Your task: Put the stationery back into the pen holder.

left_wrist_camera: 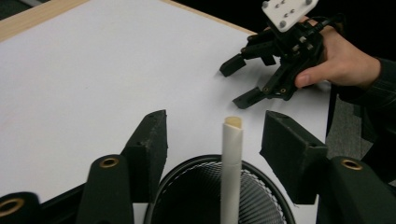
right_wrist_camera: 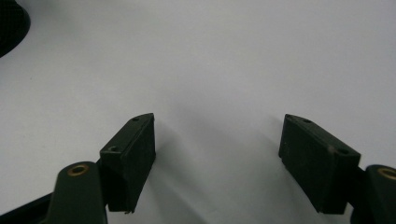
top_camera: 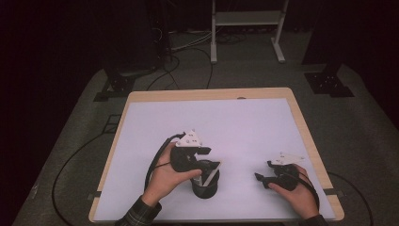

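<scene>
A black mesh cup [top_camera: 205,189] stands on the white sheet near the front, a little left of centre. A white rolled stick [top_camera: 211,173] leans upright in it. My left gripper [top_camera: 211,159] hangs just above the cup. In the left gripper view the stick [left_wrist_camera: 231,158] rises from the cup [left_wrist_camera: 273,198] between the jaws of my left gripper [left_wrist_camera: 215,119]. The jaws are open and neither pad touches the stick. My right gripper [top_camera: 263,170] rests low on the sheet to the right, open, with nothing between its jaws [right_wrist_camera: 219,119]. It appears farther off as well [left_wrist_camera: 236,84].
A white sheet [top_camera: 235,122] covers the wooden table [top_camera: 301,117]. A dark curved edge, seemingly the cup [right_wrist_camera: 9,23], sits at the right gripper view's top left. Cables and a white stand [top_camera: 247,19] lie on the grey floor beyond the table.
</scene>
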`<action>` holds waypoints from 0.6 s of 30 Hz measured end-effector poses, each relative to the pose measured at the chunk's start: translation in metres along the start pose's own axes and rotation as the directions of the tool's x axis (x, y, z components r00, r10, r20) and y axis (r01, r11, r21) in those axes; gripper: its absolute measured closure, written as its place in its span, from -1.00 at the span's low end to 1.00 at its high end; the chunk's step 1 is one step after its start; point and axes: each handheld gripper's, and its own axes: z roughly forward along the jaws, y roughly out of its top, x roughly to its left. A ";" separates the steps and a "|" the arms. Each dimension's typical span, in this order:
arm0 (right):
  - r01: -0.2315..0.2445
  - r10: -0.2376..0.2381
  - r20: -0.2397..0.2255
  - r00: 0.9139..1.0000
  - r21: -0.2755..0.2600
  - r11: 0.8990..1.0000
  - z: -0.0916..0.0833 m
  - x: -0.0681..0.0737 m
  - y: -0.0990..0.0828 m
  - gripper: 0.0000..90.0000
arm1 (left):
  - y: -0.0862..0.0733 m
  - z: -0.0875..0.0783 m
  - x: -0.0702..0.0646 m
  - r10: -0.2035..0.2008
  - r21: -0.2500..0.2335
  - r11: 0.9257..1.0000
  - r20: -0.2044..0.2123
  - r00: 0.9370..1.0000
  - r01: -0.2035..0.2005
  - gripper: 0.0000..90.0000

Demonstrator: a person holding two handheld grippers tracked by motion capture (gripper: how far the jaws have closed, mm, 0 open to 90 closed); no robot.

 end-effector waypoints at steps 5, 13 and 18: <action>-0.004 0.004 -0.003 1.000 -0.001 1.000 0.000 0.000 0.000 -0.44 | 0.000 -0.009 0.006 -0.009 0.007 1.000 -0.013 1.000 0.009 -0.29; -0.001 0.001 -0.004 1.000 -0.001 1.000 0.000 0.000 0.000 -0.44 | -0.007 -0.026 0.009 -0.013 -0.004 1.000 -0.044 0.999 0.013 -0.44; -0.002 0.002 -0.006 1.000 0.000 1.000 0.000 -0.001 0.000 -0.45 | -0.018 -0.040 0.013 -0.034 -0.016 0.999 -0.085 0.996 0.033 -0.49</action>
